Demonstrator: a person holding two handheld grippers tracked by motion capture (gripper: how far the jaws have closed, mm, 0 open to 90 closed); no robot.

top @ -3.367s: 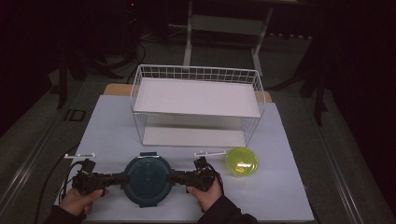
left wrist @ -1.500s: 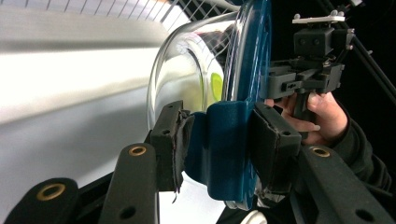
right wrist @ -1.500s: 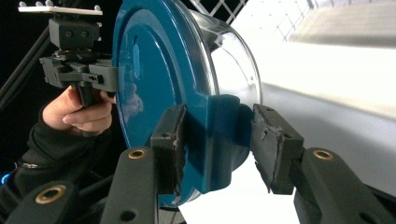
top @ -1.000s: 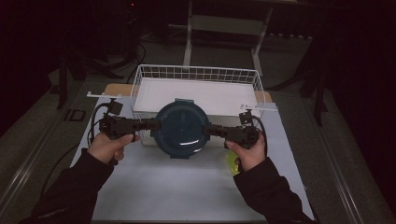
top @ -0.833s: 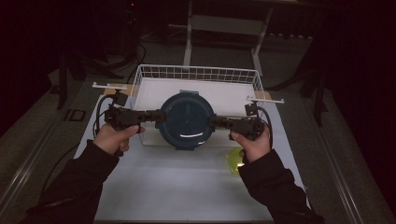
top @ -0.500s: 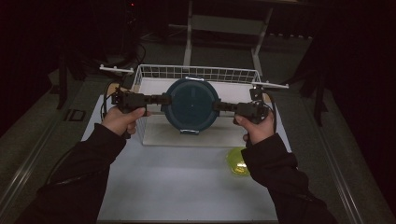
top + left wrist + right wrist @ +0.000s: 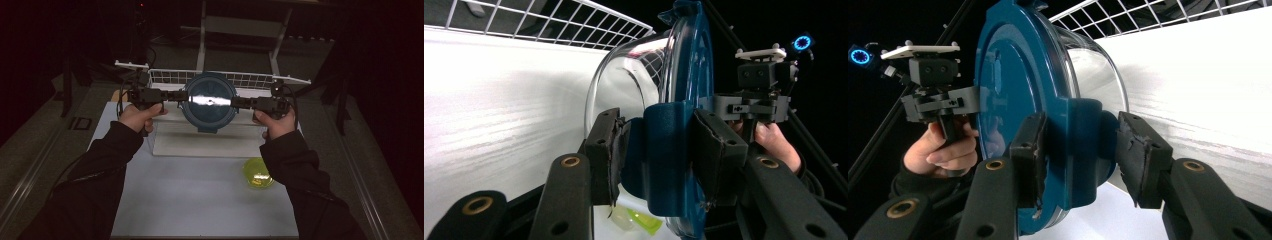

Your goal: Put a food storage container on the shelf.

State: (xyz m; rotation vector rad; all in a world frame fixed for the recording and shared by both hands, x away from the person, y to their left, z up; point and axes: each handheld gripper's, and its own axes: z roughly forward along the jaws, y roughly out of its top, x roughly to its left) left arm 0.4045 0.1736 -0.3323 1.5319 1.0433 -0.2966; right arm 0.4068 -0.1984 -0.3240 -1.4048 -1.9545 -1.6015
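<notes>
1. The left gripper (image 7: 176, 95) is clamped on the left latch of the bowl (image 7: 208, 101).
2. The right gripper (image 7: 241, 102) is clamped on the opposite latch.
3. The bowl, with its blue lid (image 7: 691, 75) on, hangs between them above the wire basket (image 7: 240, 79).
4. A yellow-green cup (image 7: 258, 172) sits on the table (image 7: 200, 200) near the right sleeve.

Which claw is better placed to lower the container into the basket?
Neither: the left claw and right claw clamp opposite side clips of the container above the basket.
</notes>
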